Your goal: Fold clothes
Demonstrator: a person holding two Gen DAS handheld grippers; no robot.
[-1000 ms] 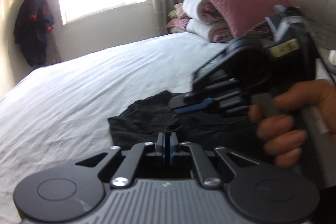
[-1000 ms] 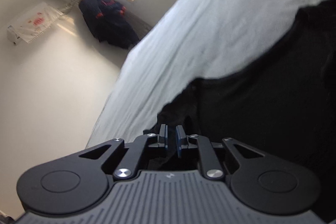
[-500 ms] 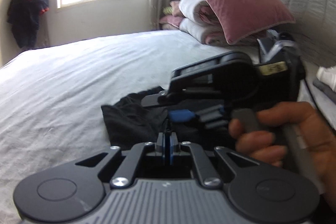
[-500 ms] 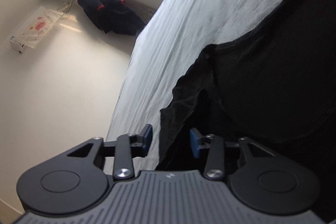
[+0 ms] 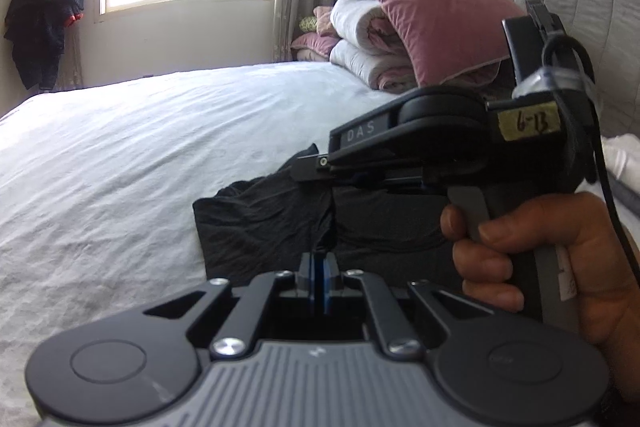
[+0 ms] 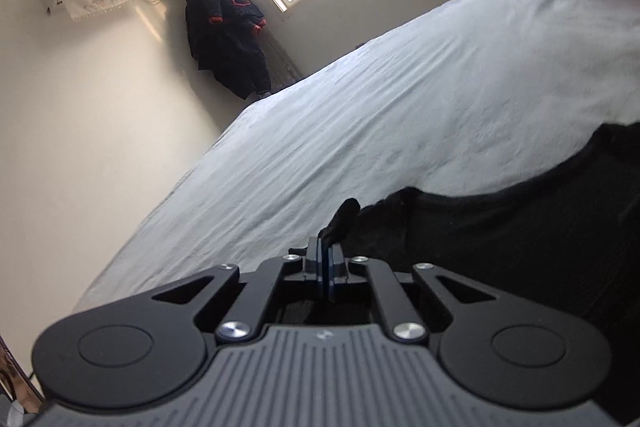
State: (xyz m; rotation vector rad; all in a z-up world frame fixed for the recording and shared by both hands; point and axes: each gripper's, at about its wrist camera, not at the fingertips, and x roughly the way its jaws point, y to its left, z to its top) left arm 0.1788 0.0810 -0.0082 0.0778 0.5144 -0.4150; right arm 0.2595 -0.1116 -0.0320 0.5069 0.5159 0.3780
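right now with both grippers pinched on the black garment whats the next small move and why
Probably lift both grippers together and draw the cloth taut. The right gripper has its fingers shut on an edge of the crumpled black fabric garment, and the left gripper looks shut on a strand of it too. The garment lies bunched on the white bed sheet, so it needs spreading before any fold.

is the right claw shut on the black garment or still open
Shut on it. In the right wrist view the right claw has its pads together, with a tab of the black garment pinched between them.
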